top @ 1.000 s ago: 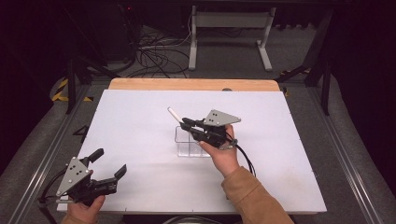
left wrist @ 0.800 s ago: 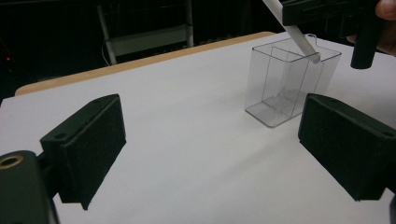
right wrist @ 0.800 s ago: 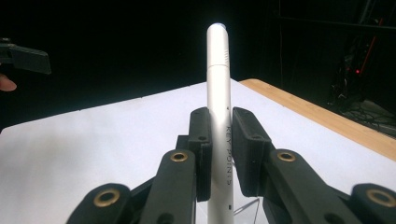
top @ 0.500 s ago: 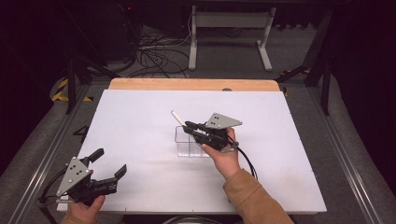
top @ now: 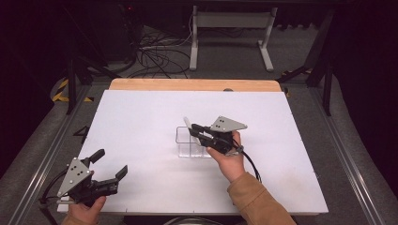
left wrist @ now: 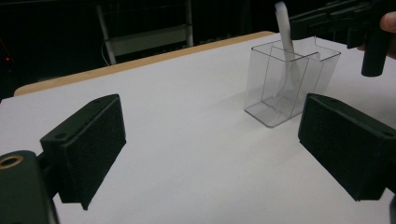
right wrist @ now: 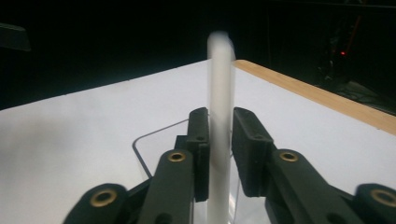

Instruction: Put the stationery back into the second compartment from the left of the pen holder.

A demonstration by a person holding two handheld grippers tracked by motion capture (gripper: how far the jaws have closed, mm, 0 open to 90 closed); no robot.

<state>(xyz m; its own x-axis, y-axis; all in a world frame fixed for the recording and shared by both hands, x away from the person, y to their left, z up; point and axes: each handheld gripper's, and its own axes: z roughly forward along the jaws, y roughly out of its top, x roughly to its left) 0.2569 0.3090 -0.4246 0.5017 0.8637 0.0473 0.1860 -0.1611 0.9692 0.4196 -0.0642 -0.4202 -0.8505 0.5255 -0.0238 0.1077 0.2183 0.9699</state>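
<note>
A clear plastic box [top: 187, 144] with inner dividers stands mid-table. A flat white strip [top: 187, 123] leans in it, its lower end inside the box [left wrist: 280, 100] and its top sticking out. My right gripper [top: 193, 130] hovers at the box's rim with the strip [right wrist: 219, 70] upright between its pads. The jaws have just been opening; the strip looks blurred, with a hair of space at the right pad. My left gripper [top: 111, 161] rests near the table's front left corner, jaws wide apart and nothing between them [left wrist: 212, 140].
The white tabletop [top: 291, 154] has a wooden strip [top: 187, 84] along its far edge. Metal rails run along both sides of the table. Beyond it stand a frame's legs and cables on the dark floor.
The right gripper has shifted slightly right and down over the box, and the strip's top now sits lower. The left gripper has stayed put.
</note>
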